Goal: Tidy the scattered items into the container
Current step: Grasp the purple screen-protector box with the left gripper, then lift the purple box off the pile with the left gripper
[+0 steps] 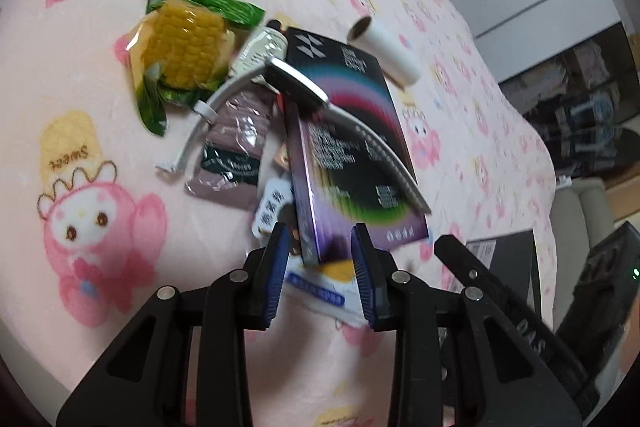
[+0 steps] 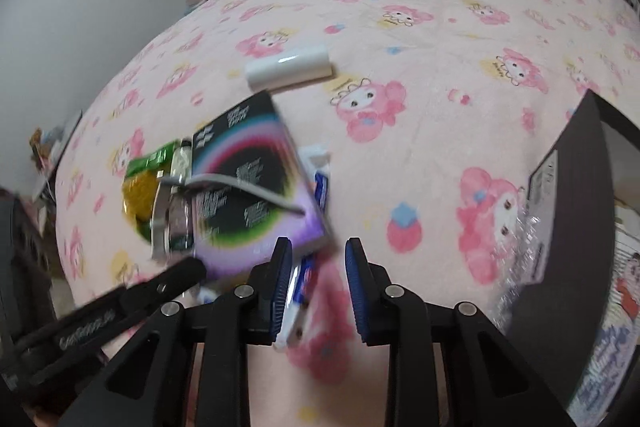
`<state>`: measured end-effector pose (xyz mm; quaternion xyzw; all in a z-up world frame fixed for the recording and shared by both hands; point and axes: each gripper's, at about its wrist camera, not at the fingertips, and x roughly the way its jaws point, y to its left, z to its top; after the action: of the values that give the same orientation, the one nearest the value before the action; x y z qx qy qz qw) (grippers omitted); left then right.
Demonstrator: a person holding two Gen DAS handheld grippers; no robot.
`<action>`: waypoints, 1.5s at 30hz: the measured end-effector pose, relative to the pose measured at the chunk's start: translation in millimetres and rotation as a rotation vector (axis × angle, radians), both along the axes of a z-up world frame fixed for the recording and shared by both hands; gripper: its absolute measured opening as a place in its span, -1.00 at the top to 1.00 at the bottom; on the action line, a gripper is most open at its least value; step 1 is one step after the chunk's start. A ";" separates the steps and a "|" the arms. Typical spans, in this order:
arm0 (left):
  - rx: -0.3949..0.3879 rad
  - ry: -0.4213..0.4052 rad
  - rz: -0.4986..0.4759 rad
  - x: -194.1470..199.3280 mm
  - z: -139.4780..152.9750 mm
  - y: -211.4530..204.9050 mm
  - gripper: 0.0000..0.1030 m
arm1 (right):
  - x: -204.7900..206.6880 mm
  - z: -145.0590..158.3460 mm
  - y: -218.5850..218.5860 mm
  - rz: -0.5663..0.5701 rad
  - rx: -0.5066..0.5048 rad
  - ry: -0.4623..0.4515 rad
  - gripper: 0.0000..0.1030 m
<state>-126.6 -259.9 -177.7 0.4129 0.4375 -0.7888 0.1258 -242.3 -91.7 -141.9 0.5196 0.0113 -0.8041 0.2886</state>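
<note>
Step in hand: Both grippers close in on a heap of scattered items on a pink cartoon-print blanket (image 1: pixel 80 75); by the look of it, the first pick is being lined up and nothing has gone into the container yet.

Left gripper (image 1: pixel 320 267): Jaws parted about the width of a box edge, straddling the near end of the purple-and-black box (image 1: pixel 352 147); contact with the pads cannot be told through the blur, so it holds nothing for certain.

Right gripper (image 2: pixel 316 275): Jaws likewise apart, empty, poised over a blue-and-white packet (image 2: pixel 304 279) jutting from under the box's near right corner.

Container: A dark box (image 2: pixel 576 195) with a bubble-wrap lining, at the right edge of the blanket, well apart from the heap.

The heap: A packaged corn cob (image 1: pixel 184 47) lies far left, a mauve foil sachet (image 1: pixel 228 151) near it, a silvery tube (image 1: pixel 260 47) behind.

In the way: A watch with a white strap (image 1: pixel 296 83) is draped across the box top and would likely slide off if the box were lifted first.

Outlier: A white roll (image 1: pixel 384 51) rests alone beyond the box, far right.

Next move: Probably closing on one item, then carrying it right to the container; the tangled overlap calls for a clean, single grip.
</note>
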 end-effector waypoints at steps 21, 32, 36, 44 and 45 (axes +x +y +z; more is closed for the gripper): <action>0.014 -0.014 -0.121 -1.7 1.5 28.3 0.25 | 27.1 13.9 19.6 0.012 -0.005 0.002 0.48; -0.019 0.009 -0.154 18.4 12.9 51.7 0.25 | 71.5 22.8 56.2 0.002 0.027 0.009 0.49; 0.001 0.051 -0.104 24.8 14.3 42.7 0.25 | 80.7 19.1 52.3 0.032 0.056 0.011 0.49; -0.029 -0.008 -0.108 13.2 5.6 42.0 0.25 | 64.2 5.6 41.5 -0.011 0.085 0.014 0.49; -0.015 -0.029 -0.109 9.8 1.0 40.8 0.25 | 64.2 2.6 38.0 -0.006 0.100 0.019 0.49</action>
<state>-116.8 -219.2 -176.7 0.4464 0.4066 -0.7917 0.0922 -178.1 -53.7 -139.3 0.5260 0.0528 -0.8081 0.2597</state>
